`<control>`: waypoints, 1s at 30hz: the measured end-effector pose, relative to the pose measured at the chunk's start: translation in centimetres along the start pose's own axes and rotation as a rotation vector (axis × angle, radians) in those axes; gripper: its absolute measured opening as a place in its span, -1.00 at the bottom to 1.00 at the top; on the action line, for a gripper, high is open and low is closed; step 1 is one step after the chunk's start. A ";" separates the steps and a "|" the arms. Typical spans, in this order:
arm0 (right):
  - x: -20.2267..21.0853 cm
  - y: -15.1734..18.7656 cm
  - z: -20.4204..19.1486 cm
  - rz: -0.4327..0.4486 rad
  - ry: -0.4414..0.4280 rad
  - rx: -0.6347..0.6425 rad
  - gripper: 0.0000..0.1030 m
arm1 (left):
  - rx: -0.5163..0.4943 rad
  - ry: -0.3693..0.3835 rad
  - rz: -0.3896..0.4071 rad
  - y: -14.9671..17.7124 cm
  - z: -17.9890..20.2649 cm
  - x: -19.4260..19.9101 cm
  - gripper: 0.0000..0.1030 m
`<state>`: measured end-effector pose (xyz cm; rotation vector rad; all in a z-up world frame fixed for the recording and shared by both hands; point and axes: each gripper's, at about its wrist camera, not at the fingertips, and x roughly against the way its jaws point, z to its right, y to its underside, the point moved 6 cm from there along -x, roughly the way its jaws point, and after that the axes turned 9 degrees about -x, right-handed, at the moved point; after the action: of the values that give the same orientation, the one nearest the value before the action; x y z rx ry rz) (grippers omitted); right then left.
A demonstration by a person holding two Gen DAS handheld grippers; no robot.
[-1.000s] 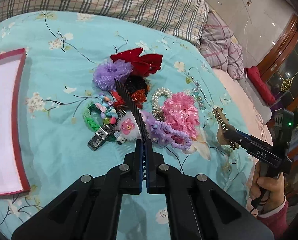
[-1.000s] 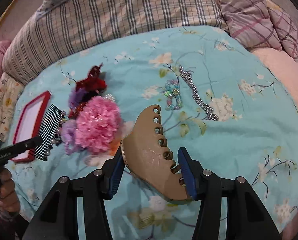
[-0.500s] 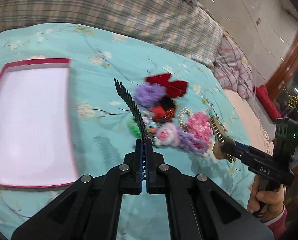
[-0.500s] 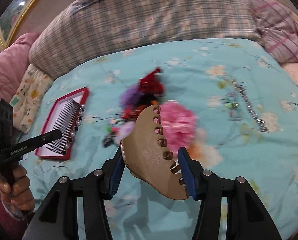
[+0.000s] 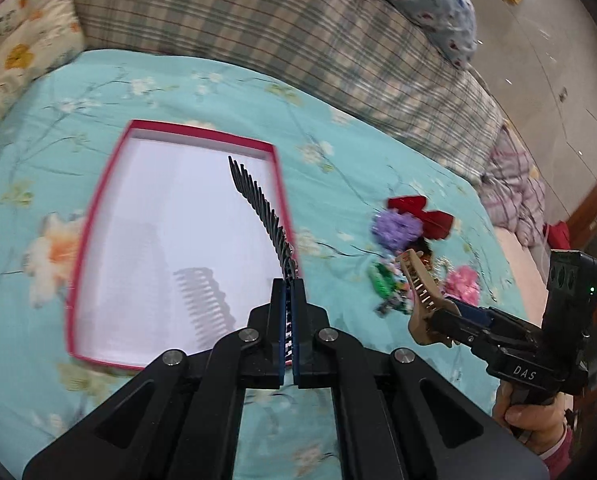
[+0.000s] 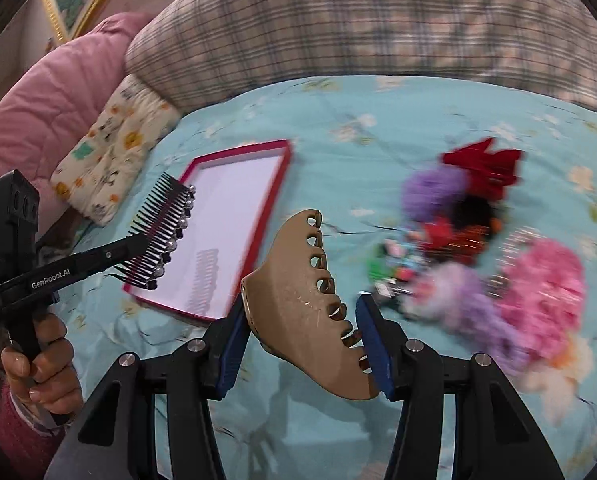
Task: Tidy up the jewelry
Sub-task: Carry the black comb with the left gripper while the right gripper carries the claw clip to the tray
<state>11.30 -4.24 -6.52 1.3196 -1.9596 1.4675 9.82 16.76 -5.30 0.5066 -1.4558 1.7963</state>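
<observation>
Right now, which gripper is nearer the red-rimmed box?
Left. The left gripper, shut on the black comb, hangs at the red-rimmed box, the comb's shadow falling inside. The right gripper, holding the tan claw clip, sits off the box's side, toward the accessory pile.

The tan claw clip looked like matt, scratched plastic; the black comb was glossy plastic; the bedspread was soft cloth.

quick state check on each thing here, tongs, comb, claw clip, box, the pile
left tongs: shut on black comb, held above the box
right tongs: shut on tan claw clip
red box: open, nothing inside
pile of hair accessories: loose on the bedspread
</observation>
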 end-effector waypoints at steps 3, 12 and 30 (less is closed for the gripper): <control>-1.6 -0.3 -2.6 -0.016 -0.036 0.025 0.04 | 0.023 -0.022 0.000 0.1 -2.0 0.3 -0.99; -7.1 -0.8 -8.8 -0.060 -0.105 0.070 0.04 | 0.082 -0.061 -0.011 1.2 -6.5 0.1 -0.99; -14.4 0.3 -11.3 -0.147 -0.073 0.115 0.05 | 0.169 -0.055 -0.082 3.3 -11.0 -2.8 -0.99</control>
<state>15.62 12.47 -12.75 1.5523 -1.8022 1.5001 10.79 26.15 -12.43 0.6957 -1.3064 1.8618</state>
